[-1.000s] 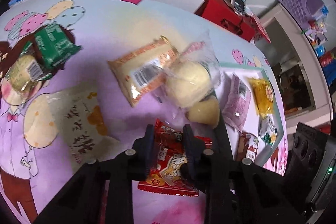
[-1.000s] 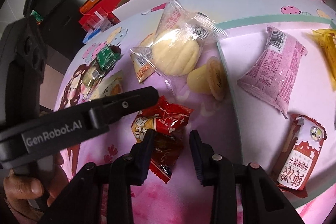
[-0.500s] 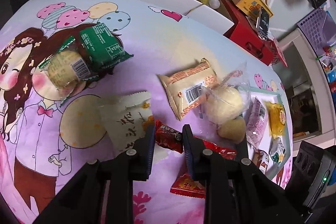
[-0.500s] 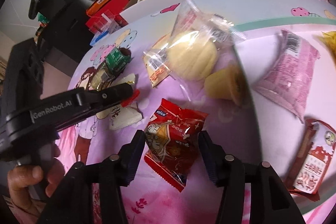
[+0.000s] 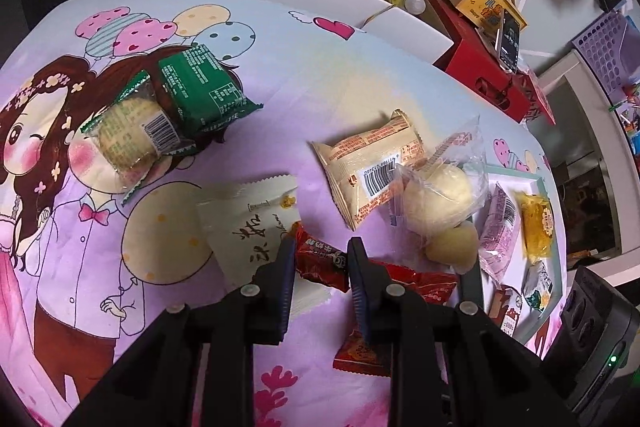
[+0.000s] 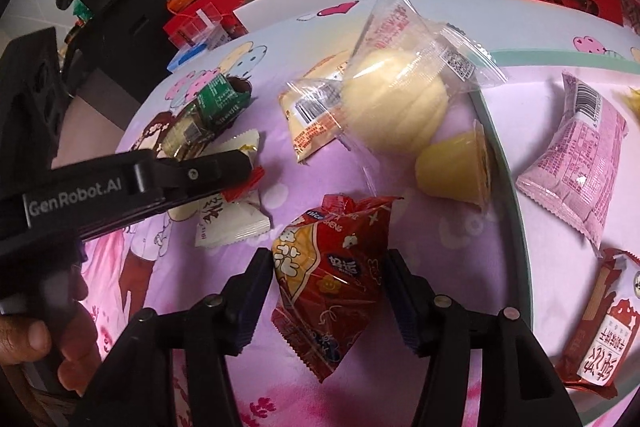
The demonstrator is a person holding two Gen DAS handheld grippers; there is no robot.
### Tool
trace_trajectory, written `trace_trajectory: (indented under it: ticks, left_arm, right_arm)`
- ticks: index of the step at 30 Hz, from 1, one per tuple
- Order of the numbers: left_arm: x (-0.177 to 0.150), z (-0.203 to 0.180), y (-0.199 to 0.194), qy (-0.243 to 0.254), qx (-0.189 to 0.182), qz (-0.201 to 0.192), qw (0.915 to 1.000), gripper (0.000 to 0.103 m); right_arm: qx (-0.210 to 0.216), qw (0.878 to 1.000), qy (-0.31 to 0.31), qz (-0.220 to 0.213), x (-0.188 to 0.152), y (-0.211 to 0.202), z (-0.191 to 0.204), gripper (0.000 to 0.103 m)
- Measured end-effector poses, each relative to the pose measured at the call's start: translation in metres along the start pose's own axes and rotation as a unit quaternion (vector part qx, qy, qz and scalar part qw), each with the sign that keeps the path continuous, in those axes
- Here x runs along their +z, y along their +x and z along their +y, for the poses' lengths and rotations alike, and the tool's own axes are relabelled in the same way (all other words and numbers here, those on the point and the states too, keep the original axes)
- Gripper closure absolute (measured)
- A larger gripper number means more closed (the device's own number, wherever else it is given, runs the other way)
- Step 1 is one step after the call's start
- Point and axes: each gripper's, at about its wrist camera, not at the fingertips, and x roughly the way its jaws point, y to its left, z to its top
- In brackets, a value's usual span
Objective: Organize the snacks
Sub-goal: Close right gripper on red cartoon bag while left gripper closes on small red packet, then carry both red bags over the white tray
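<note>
Right wrist: right gripper [image 6: 328, 267] (tilted down) straddles red packet [image 6: 332, 279].

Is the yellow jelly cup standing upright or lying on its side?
On its side. In the right wrist view the jelly cup lies on the purple cloth beside the bagged bun, its flat lid facing sideways toward the tray.

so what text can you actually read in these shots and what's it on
"GenRobot.AI": on the arm of the left gripper.
"nice": on the red popcorn bag between the right gripper's fingers.
A barcode number on the beige packet: too small to read.
Chinese print on the white packet, green packet, pink packet and red-and-white wrapper: not legible to me.
</note>
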Motion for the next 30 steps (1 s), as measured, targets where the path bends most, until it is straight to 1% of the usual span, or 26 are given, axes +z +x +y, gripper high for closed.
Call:
trace_trajectory:
  ticks: [5,7,8,17,22,24,27,30]
  left_arm:
    - [0.001,-0.001,-0.003,0.001,0.001,-0.005,1.0000,0.076]
    - [0.002,0.000,-0.005,0.001,0.000,-0.008,1.0000,0.076]
    - [0.003,0.000,-0.006,0.001,0.000,-0.010,1.0000,0.076]
    - [0.007,-0.007,-0.032,0.012,-0.010,-0.046,0.9988,0.076]
    - [0.009,-0.018,-0.048,0.023,-0.019,-0.069,0.9972,0.076]
    - [0.010,-0.024,-0.053,0.030,-0.025,-0.077,0.9963,0.076]
    - [0.010,-0.039,-0.058,0.043,-0.033,-0.087,0.9947,0.076]
    - [0.009,-0.055,-0.060,0.060,-0.036,-0.093,0.9933,0.076]
  right_arm:
    - [-0.007,1.000,-0.017,-0.020,0.001,-0.009,0.006,0.053]
    - [-0.004,0.999,-0.022,-0.027,0.002,-0.013,0.007,0.055]
    - [-0.004,0.999,-0.024,-0.033,0.003,-0.017,0.008,0.058]
    - [0.014,0.996,-0.018,-0.082,0.007,-0.057,0.004,0.058]
    - [0.021,0.994,0.008,-0.106,0.011,-0.080,-0.012,0.058]
    - [0.013,0.993,0.022,-0.117,0.012,-0.090,-0.022,0.058]
    - [-0.016,0.990,0.049,-0.134,0.014,-0.105,-0.042,0.058]
    - [-0.037,0.983,0.090,-0.153,0.014,-0.123,-0.070,0.058]
